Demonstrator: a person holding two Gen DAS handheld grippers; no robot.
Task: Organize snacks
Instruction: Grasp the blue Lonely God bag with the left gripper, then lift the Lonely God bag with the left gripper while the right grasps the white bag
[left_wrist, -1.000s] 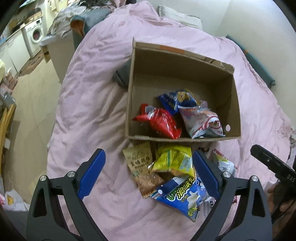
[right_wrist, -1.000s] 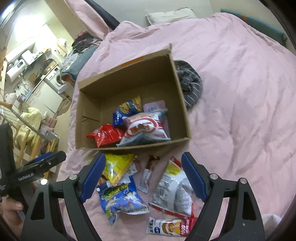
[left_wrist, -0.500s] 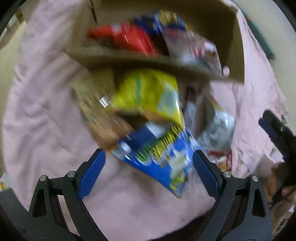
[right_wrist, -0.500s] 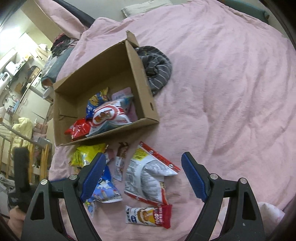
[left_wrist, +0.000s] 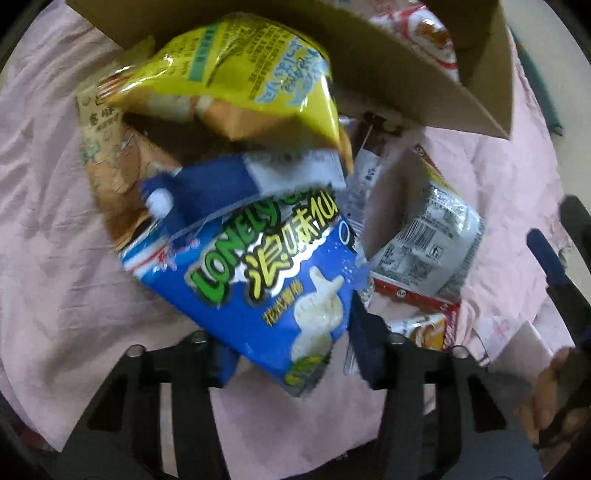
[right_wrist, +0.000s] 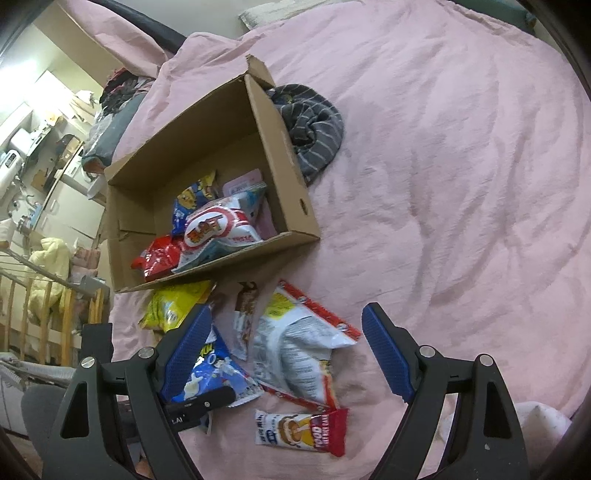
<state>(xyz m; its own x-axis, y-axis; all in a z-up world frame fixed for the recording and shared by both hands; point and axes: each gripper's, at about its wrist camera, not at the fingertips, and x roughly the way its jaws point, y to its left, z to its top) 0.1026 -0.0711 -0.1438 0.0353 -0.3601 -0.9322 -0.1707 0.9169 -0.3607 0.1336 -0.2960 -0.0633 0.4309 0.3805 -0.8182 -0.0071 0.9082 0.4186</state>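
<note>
A blue "Lonely God" snack bag lies on the pink bedspread, its lower end between the two pads of my left gripper; the jaws are partly closed around it and contact is unclear. The bag also shows in the right wrist view. Beside it lie a yellow bag, a tan packet, a white-and-red bag and a small red-ended packet. The cardboard box holds several snack bags. My right gripper is open and empty above the white-and-red bag.
A grey striped cloth lies against the box's right side. The pink bedspread spreads wide to the right. Off the bed's left edge are a wooden rack, laundry and appliances.
My left gripper has dropped down close to the blue bag and its jaws have narrowed around the bag's lower end. My right gripper has stayed open, its view shifting slightly.
</note>
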